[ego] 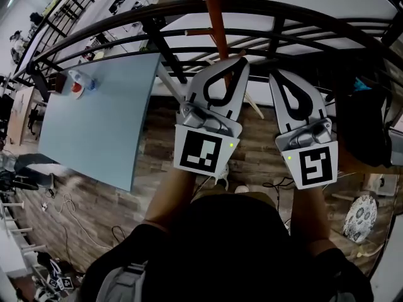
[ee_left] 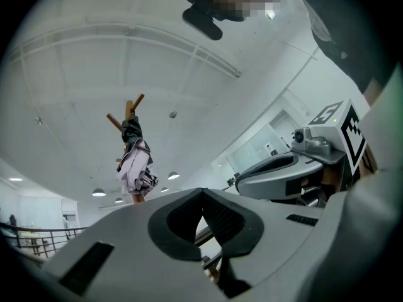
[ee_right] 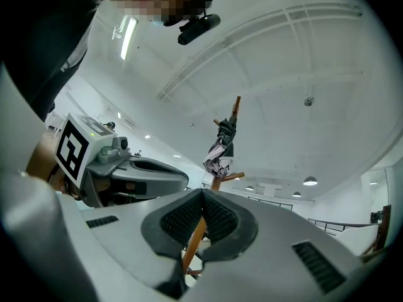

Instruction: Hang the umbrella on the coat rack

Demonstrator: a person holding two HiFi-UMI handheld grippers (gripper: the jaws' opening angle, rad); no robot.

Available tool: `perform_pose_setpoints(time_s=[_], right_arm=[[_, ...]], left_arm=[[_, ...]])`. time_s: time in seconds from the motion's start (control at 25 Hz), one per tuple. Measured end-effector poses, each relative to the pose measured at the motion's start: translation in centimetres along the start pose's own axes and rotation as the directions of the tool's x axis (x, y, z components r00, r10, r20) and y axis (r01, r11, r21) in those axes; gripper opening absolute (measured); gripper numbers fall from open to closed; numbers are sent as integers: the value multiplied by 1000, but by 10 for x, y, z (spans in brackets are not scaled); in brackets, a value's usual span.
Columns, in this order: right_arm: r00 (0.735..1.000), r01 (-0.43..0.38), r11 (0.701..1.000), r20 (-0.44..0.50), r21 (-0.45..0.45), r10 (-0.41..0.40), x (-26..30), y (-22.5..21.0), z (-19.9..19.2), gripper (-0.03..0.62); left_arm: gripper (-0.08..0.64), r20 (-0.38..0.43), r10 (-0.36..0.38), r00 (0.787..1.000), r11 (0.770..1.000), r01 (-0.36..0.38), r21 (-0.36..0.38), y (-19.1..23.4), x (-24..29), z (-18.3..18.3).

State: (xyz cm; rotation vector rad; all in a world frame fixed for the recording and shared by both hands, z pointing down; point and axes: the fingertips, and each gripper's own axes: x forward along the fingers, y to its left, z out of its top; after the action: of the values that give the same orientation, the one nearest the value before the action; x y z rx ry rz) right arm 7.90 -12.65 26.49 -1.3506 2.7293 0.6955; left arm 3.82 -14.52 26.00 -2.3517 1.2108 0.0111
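The left gripper (ee_left: 201, 192) has its two grey jaws closed tip to tip with nothing between them. The right gripper (ee_right: 203, 192) is closed and empty in the same way. The folded pale-pink and dark fabric umbrella (ee_left: 135, 163) hangs on the reddish-brown wooden coat rack (ee_left: 130, 109), well beyond both pairs of jaws and above their tips. The rack's pole shows through the gap behind the right jaws.
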Motion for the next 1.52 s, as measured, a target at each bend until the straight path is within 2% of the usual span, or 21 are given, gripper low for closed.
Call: perform_pose_setpoints(time_s=[0.48,0.92,1.52], right_arm=[[999,-24,1000,39,-12,24,-23,10,14,29],[998,0,999,69,-34,3,-29,6,24,29],[998,-13,999,61,-53,17,-30,13,22,29]], left_arm=[[12,-10,27,1000,1000,-27,5,-16,-17,13],[12,-4,21,1000,1000,-21,22,-19,-17,20],[12,-7,24,1000,999,-24,39,-21,-22,21]])
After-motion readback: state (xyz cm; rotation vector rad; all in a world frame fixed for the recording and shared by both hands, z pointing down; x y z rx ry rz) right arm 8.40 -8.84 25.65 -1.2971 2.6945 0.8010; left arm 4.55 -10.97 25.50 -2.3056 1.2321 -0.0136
